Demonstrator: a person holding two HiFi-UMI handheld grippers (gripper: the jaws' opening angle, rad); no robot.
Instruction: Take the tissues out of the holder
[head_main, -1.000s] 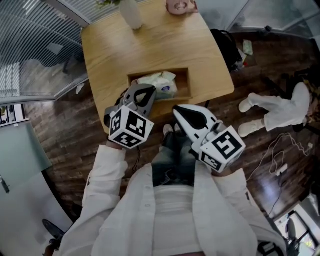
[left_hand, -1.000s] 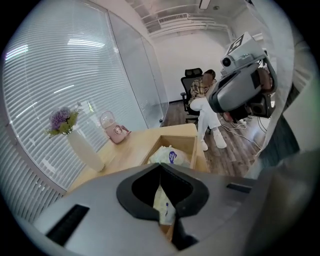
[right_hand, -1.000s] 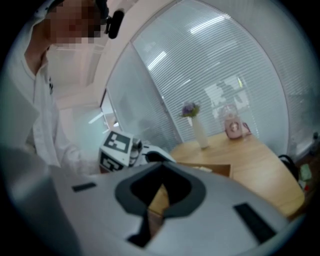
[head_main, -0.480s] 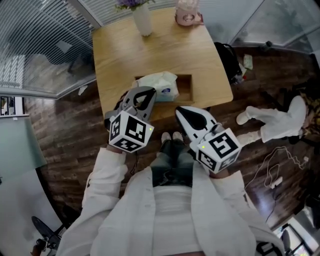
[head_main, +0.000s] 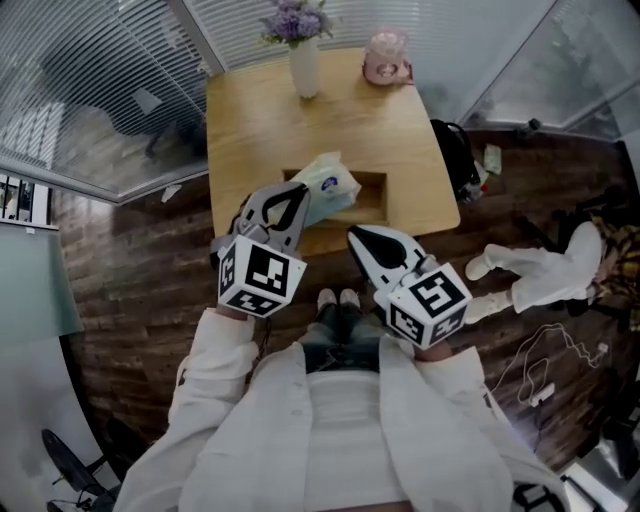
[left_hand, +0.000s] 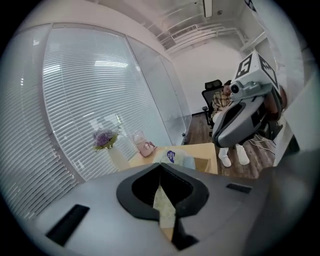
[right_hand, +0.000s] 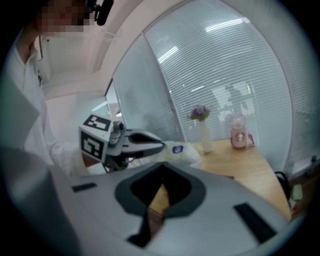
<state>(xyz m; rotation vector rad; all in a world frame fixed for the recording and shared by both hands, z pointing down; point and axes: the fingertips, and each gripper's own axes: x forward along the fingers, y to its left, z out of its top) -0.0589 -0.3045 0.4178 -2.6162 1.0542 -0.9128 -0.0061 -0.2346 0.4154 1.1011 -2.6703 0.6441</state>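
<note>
A pale tissue pack (head_main: 330, 183) with a blue label sticks up tilted out of the rectangular holder (head_main: 373, 190) sunk into the wooden table (head_main: 260, 130). My left gripper (head_main: 296, 195) is shut on the pack's near edge. A strip of its wrapper (left_hand: 164, 207) shows between the jaws in the left gripper view, with the pack (left_hand: 175, 157) beyond. The right gripper view shows the left gripper (right_hand: 150, 142) meeting the pack (right_hand: 183, 151). My right gripper (head_main: 358, 236) hangs shut and empty off the table's near edge, right of the left one.
A white vase of purple flowers (head_main: 303, 58) and a pink object (head_main: 387, 55) stand at the table's far edge. A black bag (head_main: 455, 145), white-clad legs (head_main: 530, 272) and cables (head_main: 548, 372) are on the wood floor to the right. Glass walls with blinds surround the table.
The left gripper has lifted the tissue pack, which lay flat in the holder a second ago and now stands tilted above it. The head view has shifted; the right gripper stays beside the left.
</note>
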